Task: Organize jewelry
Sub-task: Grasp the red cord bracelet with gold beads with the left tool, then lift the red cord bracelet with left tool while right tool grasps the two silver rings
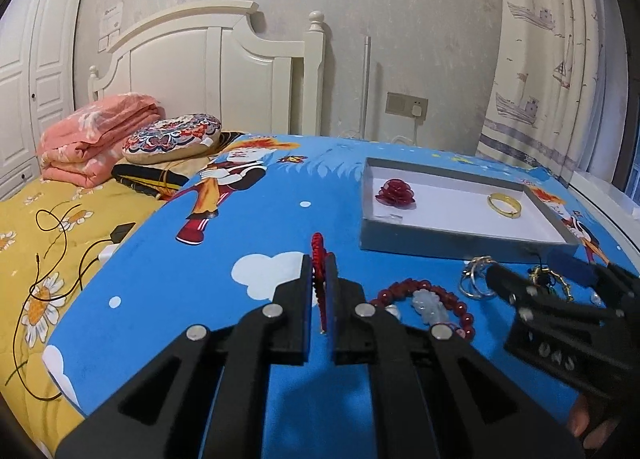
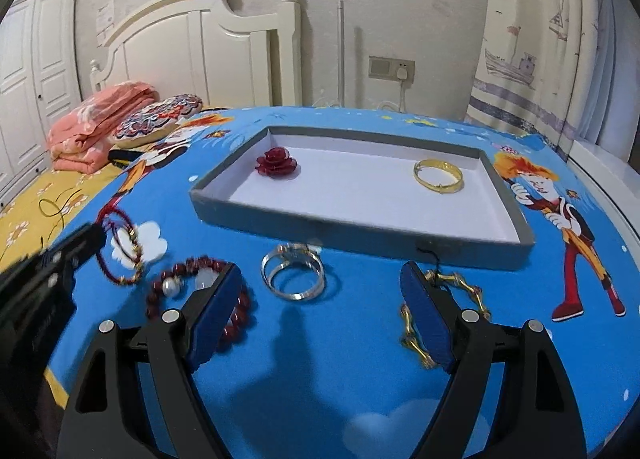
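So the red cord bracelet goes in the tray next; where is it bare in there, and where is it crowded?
Bare: the white floor of the tray between the red flower and the gold bangle, plus its near half. Crowded: the cloth before the tray, with silver bangles, bead bracelet and gold chain.

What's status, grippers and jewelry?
Left gripper shut on red cord bracelet. Right gripper open, empty, over silver bangle. Tray path unobstructed.
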Demonstrator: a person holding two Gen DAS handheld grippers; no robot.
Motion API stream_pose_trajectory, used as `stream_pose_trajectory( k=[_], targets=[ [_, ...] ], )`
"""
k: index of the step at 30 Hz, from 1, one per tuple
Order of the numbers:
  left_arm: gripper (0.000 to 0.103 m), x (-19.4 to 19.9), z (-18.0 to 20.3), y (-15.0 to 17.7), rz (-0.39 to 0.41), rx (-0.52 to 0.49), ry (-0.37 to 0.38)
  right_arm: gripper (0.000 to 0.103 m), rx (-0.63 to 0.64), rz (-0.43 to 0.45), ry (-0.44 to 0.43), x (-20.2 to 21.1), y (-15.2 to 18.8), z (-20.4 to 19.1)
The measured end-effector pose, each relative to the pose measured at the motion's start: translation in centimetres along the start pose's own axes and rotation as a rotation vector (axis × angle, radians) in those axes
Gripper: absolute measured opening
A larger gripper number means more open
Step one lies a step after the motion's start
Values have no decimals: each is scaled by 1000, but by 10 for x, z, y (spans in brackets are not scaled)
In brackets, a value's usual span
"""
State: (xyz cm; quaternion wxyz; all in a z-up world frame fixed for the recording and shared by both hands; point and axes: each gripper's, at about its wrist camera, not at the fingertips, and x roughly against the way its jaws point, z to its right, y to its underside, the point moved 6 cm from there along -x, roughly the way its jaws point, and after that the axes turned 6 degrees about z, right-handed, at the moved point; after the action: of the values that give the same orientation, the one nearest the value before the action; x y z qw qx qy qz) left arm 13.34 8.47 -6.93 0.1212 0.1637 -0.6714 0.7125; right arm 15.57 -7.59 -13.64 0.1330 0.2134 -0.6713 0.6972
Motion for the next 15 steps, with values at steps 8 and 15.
stream_pose_trajectory(
  k=[8, 15],
  targets=[
    [6, -4, -19, 3, -7, -6, -25, 76, -11, -71, 41, -20, -1, -9],
    [6, -5, -23, 4, -6, -11, -34, 59, 4, -152, 66, -37, 4, -12]
  ],
)
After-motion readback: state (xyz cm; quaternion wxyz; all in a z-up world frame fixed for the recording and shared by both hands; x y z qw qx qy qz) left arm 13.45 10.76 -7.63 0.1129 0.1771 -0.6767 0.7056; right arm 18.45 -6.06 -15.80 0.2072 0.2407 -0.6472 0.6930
